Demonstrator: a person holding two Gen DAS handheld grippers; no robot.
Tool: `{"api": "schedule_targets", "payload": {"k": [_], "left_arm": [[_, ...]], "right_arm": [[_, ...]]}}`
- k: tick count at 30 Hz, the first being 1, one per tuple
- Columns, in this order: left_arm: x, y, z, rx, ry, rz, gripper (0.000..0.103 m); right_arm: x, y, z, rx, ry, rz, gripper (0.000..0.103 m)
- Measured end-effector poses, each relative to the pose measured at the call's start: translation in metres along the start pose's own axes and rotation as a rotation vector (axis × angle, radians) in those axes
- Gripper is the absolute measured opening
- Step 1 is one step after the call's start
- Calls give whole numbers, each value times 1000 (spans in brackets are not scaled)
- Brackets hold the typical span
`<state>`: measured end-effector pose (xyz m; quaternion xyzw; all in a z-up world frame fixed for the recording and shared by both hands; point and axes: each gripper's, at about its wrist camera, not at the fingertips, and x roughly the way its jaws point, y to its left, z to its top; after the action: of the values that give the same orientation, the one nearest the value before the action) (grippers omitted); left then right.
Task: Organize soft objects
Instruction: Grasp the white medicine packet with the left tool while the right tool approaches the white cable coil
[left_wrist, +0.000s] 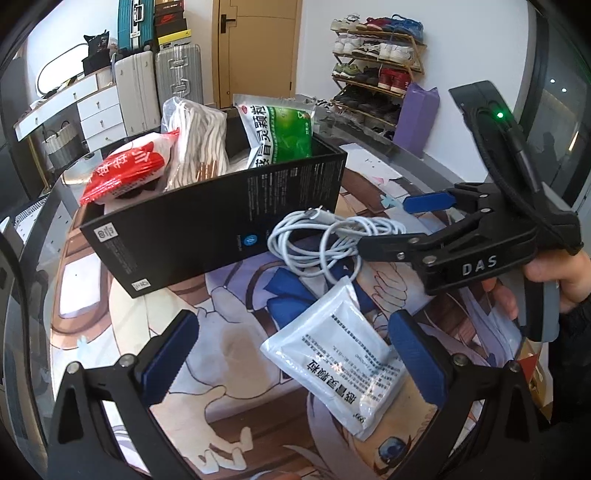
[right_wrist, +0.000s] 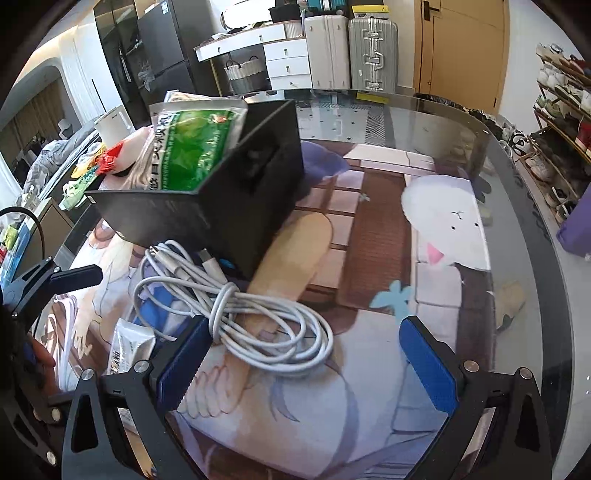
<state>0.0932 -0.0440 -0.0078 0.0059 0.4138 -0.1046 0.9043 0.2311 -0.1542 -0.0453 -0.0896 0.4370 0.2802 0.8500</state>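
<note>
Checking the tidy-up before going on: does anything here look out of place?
Yes. The white cable bundle and a white sachet lie loose on the table mat outside the black box, which already holds the other packets.

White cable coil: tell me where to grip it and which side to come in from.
Grip the white cable coil at the wrapped waist where the strands are bundled tight, probably the firmest part. The open right gripper already straddles it from the near side, away from the black box; the loose loops would likely slip out.
</note>
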Motion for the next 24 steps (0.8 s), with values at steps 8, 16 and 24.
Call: {"api": "schedule_targets", "payload": {"k": [8, 16, 24], "left_arm": [[7, -7, -2, 18, 25, 35, 103], [8, -3, -2, 16, 45, 35, 103], [3, 14, -6, -13, 46, 55, 103]], "right_arm": [[-4, -10, -2, 11, 9, -13, 102], [-4, -8, -1, 43, -9, 21, 102], [0, 6, 0, 32, -22, 13, 102]]}}
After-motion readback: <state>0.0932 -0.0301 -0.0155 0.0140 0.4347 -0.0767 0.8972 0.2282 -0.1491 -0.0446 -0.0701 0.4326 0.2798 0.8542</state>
